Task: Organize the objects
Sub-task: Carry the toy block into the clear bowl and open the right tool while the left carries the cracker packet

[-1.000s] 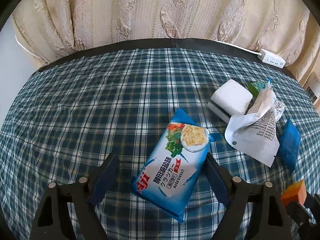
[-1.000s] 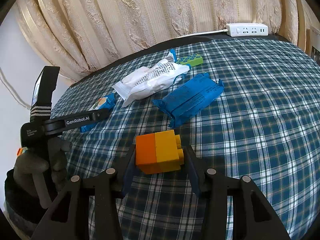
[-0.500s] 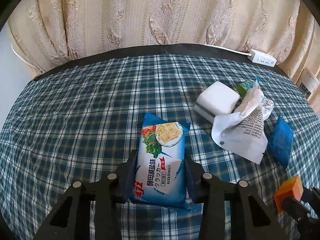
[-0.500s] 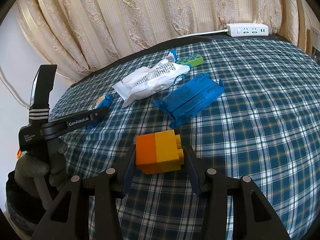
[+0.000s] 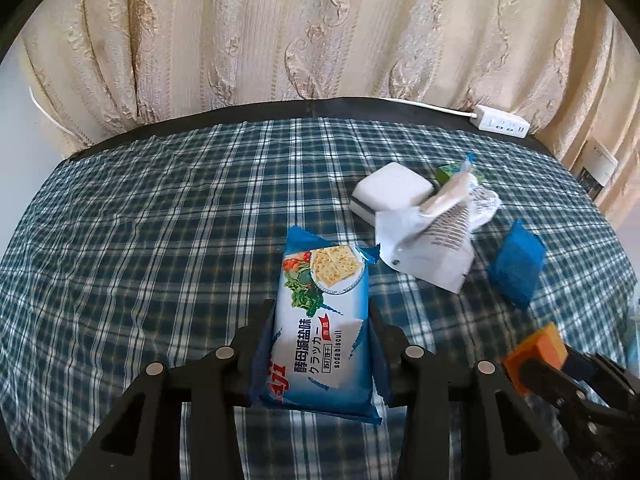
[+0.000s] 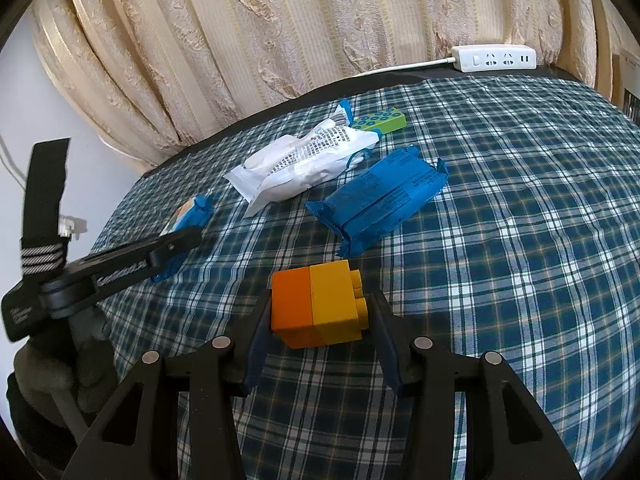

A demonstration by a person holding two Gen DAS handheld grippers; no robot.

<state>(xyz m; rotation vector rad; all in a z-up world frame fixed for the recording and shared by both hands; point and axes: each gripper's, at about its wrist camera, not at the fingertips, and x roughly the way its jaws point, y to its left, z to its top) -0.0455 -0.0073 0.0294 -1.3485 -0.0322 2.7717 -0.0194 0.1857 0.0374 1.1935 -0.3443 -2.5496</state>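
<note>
My left gripper (image 5: 320, 348) is shut on a blue soda biscuit packet (image 5: 324, 320) and holds it over the plaid tablecloth (image 5: 160, 240). My right gripper (image 6: 320, 332) is shut on an orange and yellow toy block (image 6: 318, 306); the block also shows in the left wrist view (image 5: 536, 354) at the lower right. The left gripper with the biscuit packet (image 6: 188, 216) shows at the left of the right wrist view.
A white sponge block (image 5: 392, 192), a white crumpled packet (image 5: 436, 248), a blue wrapped packet (image 5: 516, 268) and a green studded brick (image 6: 380, 120) lie on the right half. A white power strip (image 6: 496, 58) sits at the back edge by the curtain.
My left gripper closed on the biscuit packet, turned it straight and lifted it slightly. My right gripper has kept still with the block.
</note>
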